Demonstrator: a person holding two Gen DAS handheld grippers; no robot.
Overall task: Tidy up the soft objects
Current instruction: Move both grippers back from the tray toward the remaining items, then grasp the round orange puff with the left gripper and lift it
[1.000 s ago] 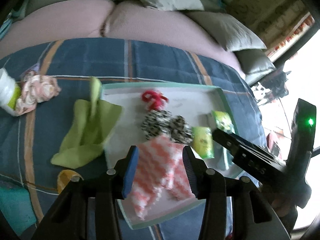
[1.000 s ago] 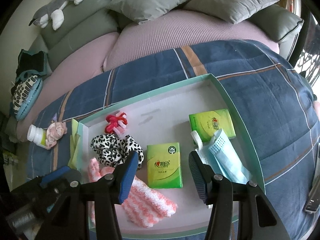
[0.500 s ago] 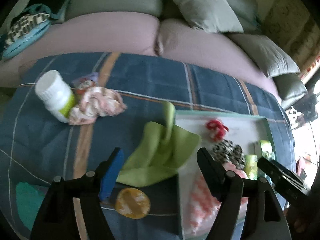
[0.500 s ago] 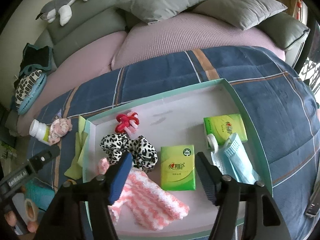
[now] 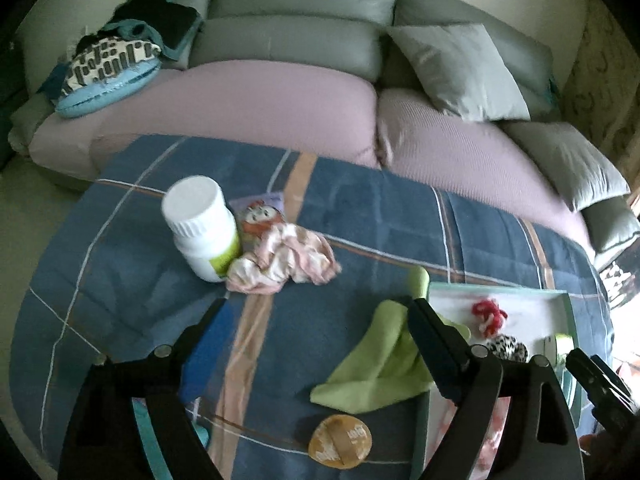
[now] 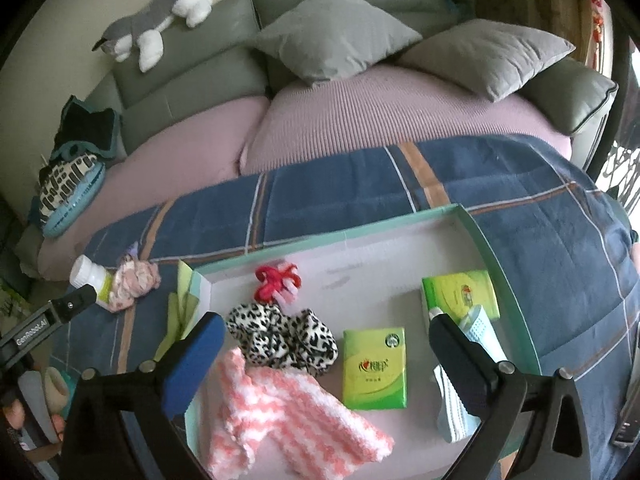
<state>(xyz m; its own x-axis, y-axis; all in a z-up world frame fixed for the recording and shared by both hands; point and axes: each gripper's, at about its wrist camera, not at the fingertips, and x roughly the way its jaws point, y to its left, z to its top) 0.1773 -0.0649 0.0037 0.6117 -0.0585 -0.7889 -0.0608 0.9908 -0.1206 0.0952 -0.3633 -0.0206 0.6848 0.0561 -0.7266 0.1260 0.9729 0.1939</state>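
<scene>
My left gripper point(image 5: 318, 306) hovers over the blue plaid blanket, its jaws opening with nothing between them. A green cloth point(image 5: 380, 372) lies just right of it, half behind the right finger. A crumpled pink cloth point(image 5: 280, 260) lies ahead. My right gripper point(image 6: 324, 322) hangs above the mint-rimmed tray point(image 6: 328, 240), its jaws opening wide and holding nothing. In the tray lie a pink-white knitted cloth point(image 6: 288, 412), a leopard scrunchie point(image 6: 280, 336), a red scrunchie point(image 6: 276, 282), two green tissue packs point(image 6: 374, 368) and a blue face mask point(image 6: 480, 328).
A white bottle point(image 5: 200, 228) stands beside the pink cloth. A round yellow-brown disc point(image 5: 340, 442) lies near the blanket's front. Grey cushions point(image 6: 332, 36), a plush dog point(image 6: 152, 28) and a patterned bundle point(image 5: 108, 64) sit on the sofa behind.
The left gripper stood around the pink-white knitted cloth in the tray; it has opened and swung left over the blanket. The right gripper opened wider and drew back slightly.
</scene>
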